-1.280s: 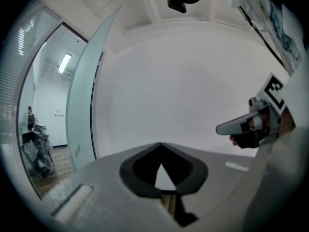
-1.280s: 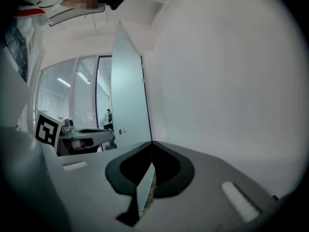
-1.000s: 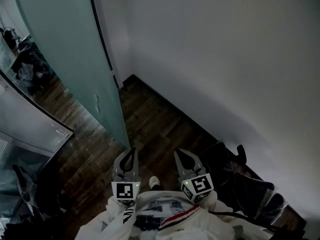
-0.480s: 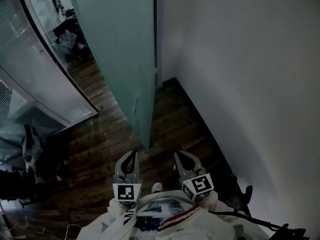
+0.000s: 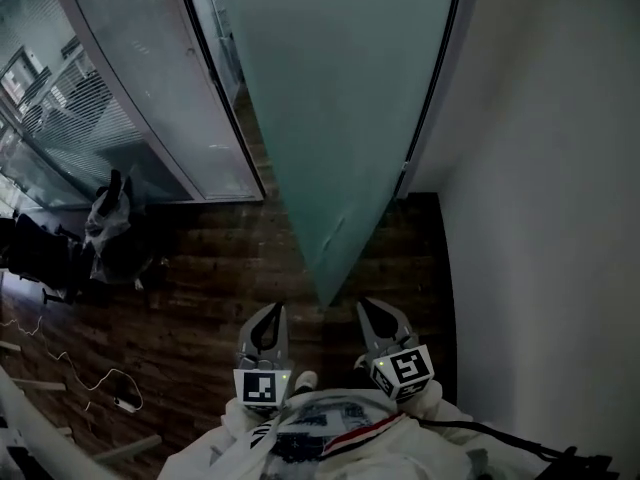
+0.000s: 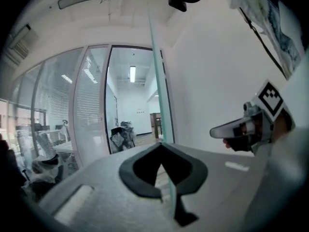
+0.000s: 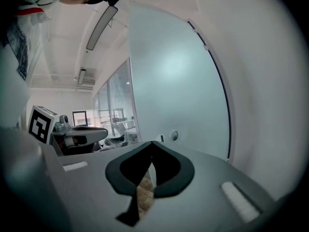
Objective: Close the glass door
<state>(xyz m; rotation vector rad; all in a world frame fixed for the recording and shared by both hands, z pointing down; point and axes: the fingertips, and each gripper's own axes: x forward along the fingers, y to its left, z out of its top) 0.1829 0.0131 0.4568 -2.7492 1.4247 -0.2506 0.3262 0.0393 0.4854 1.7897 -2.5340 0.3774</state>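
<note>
The left gripper [image 5: 270, 313] and right gripper [image 5: 376, 310], jaws together and empty, face the open door [image 5: 340, 118], probably to push it shut.

There's the glass door [image 5: 340, 118] dead ahead of the left tool [image 5: 272, 312] and right tool [image 5: 372, 310], side by side; wall [image 5: 545, 218] on its right, glass partition [image 5: 150, 98] off left.

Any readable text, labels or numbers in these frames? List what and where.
No legible words or numbers.
Left marker cube, right marker cube: square patterns, no letters.
Shirt print: too blurred to read.
Small sign on the far wall: too small to read.
Glass door: no lettering visible.
</note>
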